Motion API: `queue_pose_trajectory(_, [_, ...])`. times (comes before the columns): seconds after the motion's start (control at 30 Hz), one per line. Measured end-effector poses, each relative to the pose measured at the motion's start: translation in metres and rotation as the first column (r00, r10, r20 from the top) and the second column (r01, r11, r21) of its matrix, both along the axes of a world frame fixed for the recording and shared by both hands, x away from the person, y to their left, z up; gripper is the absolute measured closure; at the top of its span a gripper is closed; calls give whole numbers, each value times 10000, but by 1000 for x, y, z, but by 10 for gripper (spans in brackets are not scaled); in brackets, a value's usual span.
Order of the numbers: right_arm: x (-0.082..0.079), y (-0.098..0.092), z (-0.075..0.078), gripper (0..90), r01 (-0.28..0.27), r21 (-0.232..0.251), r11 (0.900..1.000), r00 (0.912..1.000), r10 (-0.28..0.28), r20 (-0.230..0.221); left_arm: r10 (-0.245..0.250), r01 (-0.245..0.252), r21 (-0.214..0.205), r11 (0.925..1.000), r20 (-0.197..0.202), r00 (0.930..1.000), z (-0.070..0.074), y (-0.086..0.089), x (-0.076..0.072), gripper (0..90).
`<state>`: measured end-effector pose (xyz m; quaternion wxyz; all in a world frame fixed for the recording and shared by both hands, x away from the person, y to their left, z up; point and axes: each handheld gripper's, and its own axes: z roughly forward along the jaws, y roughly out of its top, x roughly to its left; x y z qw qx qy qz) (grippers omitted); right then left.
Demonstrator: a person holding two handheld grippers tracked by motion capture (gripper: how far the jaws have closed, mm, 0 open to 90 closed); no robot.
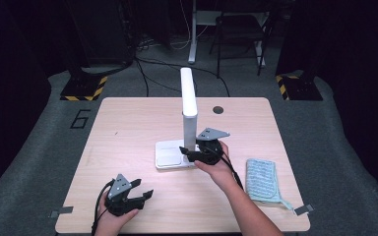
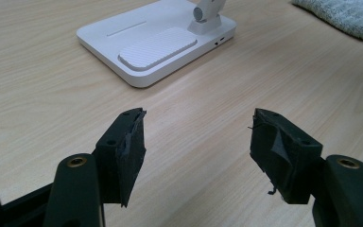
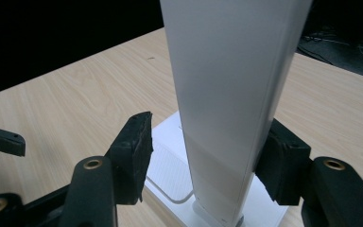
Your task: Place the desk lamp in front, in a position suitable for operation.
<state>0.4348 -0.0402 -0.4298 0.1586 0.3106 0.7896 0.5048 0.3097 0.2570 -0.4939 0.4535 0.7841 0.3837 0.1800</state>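
Observation:
A white desk lamp stands at the table's middle, its upright arm (image 1: 189, 105) rising from a flat base (image 1: 168, 158). My right gripper (image 1: 189, 152) is open, its jaws on either side of the arm's lower part. In the right gripper view the arm (image 3: 231, 94) stands between the jaws of that gripper (image 3: 208, 156); the right pad rests against it and the left pad stands apart. My left gripper (image 1: 141, 190) is open and holds nothing near the front left edge. In the left gripper view the left gripper (image 2: 198, 137) faces the lamp base (image 2: 156, 42).
A light blue cloth (image 1: 262, 179) lies at the table's front right, also seen as a cloth (image 2: 345, 14) in the left gripper view. A round cable hole (image 1: 218, 109) sits near the far edge. Bare wooden tabletop (image 1: 128, 123) spreads to the left. A chair (image 1: 238, 29) stands beyond.

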Motion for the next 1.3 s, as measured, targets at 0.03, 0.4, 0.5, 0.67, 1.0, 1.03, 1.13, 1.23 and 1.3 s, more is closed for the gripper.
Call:
queue_pose_trajectory(0.03, [-1,0,0,419,-14,-10,10000,10000,14,-27,-2,2,22,10000,20,10000,0,0,0,359])
queue_pose_trajectory(0.4, [-15,2,3,555,-169,-406,9990,9999,168,-19,-54,55,103,9999,-25,10000,0,0,0,358])
queue_pose_trajectory(0.5, [-17,2,3,631,-240,-441,9987,9997,240,-25,-88,89,80,9999,-60,9999,1,-1,0,359])
queue_pose_trajectory(0.67, [-18,-1,1,697,-245,-37,9997,9995,244,-220,9,-9,5,10000,74,10000,0,-2,0,359])
queue_pose_trajectory(1.0, [-37,10,1,741,176,-384,9991,9998,-175,23,-26,25,72,10000,83,10000,0,0,0,360])
queue_pose_trajectory(1.03, [-40,12,2,742,201,-459,9987,9998,-198,67,-39,38,97,9999,76,10000,1,0,0,360])
queue_pose_trajectory(1.13, [-44,14,2,735,296,-427,9987,9996,-297,-20,-99,100,103,9999,-34,9999,1,0,0,362])
queue_pose_trajectory(1.23, [-52,19,4,592,-77,78,9999,9989,80,-460,-9,9,84,10000,48,10000,0,-1,0,364])
queue_pose_trajectory(1.3, [-57,21,6,533,-355,117,9993,9991,358,-245,-125,126,149,9998,-85,9999,1,0,0,367])
